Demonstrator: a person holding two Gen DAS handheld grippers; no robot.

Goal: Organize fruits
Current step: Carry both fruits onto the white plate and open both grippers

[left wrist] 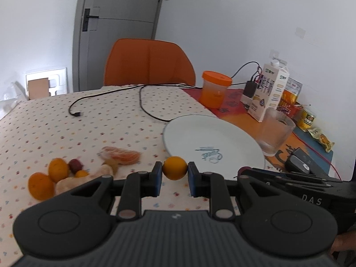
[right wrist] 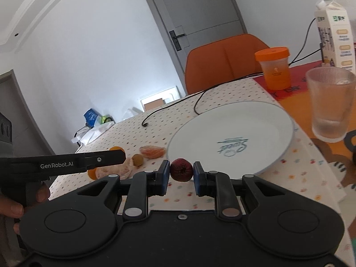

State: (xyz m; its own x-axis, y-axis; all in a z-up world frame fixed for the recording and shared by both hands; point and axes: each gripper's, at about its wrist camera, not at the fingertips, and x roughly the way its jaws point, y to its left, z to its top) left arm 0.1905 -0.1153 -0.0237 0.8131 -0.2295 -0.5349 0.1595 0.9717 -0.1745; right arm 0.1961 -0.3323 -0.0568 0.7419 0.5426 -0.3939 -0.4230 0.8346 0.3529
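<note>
Left gripper (left wrist: pixel 174 171) is clamping a small orange fruit (left wrist: pixel 174 168) just before the white plate's (left wrist: pixel 222 133) near rim, with loose fruit pieces (left wrist: pixel 57 173) lying on the dotted tablecloth (left wrist: pixel 66 120) to its left. Right gripper (right wrist: pixel 181 173) is pinching a dark red fruit (right wrist: pixel 181 169) at the plate edge.

Lit evenly by soft, cool daylight, without harsh glare. Only faint, diffuse shadows under the white plate (left wrist: pixel 213 138) and beneath the fingers (left wrist: pixel 156 175). Heavily bowed by fisheye distortion, with the grey door (left wrist: pixel 118 29) curving and corners vignetted dark. Slightly smeared by motion blur around the peeled segments (left wrist: pixel 124 154) on the dotted surface (left wrist: pixel 66 122). Washed pale at the white walls; sharpest in the near foreground.
</note>
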